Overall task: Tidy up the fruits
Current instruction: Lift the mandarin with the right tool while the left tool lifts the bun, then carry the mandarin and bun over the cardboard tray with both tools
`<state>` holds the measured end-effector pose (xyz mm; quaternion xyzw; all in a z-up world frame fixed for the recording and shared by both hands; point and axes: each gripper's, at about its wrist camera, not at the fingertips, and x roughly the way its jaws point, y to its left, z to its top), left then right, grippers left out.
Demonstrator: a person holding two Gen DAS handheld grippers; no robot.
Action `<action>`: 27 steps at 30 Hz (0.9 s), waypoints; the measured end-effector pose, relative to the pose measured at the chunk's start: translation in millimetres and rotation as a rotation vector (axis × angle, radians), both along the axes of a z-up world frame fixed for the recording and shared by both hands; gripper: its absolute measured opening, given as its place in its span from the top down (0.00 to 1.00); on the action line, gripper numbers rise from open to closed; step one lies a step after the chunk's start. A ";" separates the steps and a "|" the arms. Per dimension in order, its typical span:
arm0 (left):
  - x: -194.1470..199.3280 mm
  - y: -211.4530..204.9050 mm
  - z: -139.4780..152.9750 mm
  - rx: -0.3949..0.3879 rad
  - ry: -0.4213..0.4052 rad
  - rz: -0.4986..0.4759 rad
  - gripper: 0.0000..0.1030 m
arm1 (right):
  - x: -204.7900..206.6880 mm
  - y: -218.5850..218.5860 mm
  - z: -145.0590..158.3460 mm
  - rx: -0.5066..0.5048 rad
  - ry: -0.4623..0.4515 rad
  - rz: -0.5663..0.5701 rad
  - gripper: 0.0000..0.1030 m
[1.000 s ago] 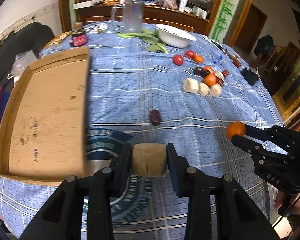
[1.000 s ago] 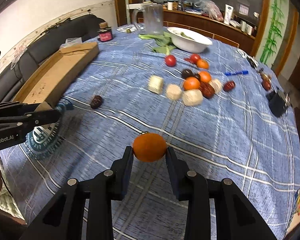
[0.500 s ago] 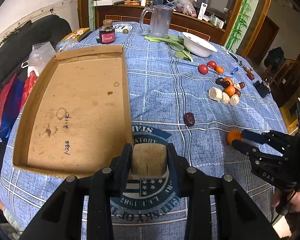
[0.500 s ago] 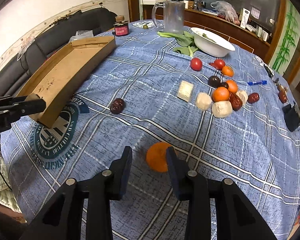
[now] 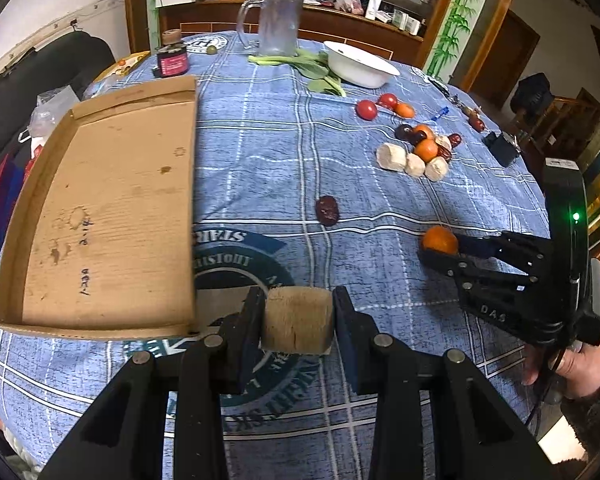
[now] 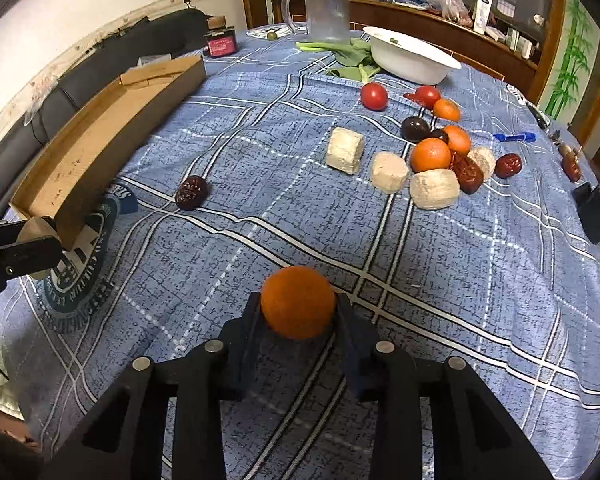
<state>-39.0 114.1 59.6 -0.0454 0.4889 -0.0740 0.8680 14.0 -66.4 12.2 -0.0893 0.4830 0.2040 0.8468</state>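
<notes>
On the blue plaid table [image 6: 440, 280], the scene is lying as follows:

Left claw [image 5: 298, 320]: clamping a tan cork-like cylinder [image 5: 298, 320] between both pads, just beside the near right corner of the cardboard tray [image 5: 100, 208].

Right claw [image 6: 298, 320]: its jaws have just been closing (after a brief widening) and are now sitting tight on either side of a small orange [image 6: 298, 306], which is resting low against the cloth.

Cardboard tray: lying on the left part of the table, nothing showing inside it but stains and pen marks.

Lone red date [image 6: 191, 192]: sitting by itself on the cloth, between the tray and the fruit cluster.

Fruit cluster [image 6: 432, 160]: gathering toward the far right, with more oranges, dark plums, dried dates and pale cut chunks touching one another; two tomatoes [image 6: 374, 96] are lying just beyond.

Far edge: a white bowl [image 6: 412, 60] is standing beside leafy greens [image 6: 344, 54], with a clear glass mug [image 6: 324, 4] and a dark jar [image 6: 220, 42] further back.

Person: a hand [image 5: 572, 364] is gripping the right claw's handle in the left wrist view.
</notes>
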 end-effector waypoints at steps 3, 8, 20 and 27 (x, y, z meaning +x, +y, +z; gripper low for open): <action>0.3 -3.8 0.0 -0.005 -0.002 -0.007 0.67 | -6.1 2.6 5.8 -0.027 -0.024 0.014 0.64; 2.2 -2.7 4.5 -0.016 -0.014 -0.005 0.67 | -13.9 5.5 25.6 -0.022 -0.058 0.025 0.64; 5.4 50.4 20.8 -0.011 -0.047 0.101 0.67 | -9.3 70.2 65.8 0.033 -0.116 0.142 0.64; 5.2 108.1 23.7 0.019 -0.054 0.218 0.67 | -1.9 125.3 67.7 0.065 -0.100 0.233 0.63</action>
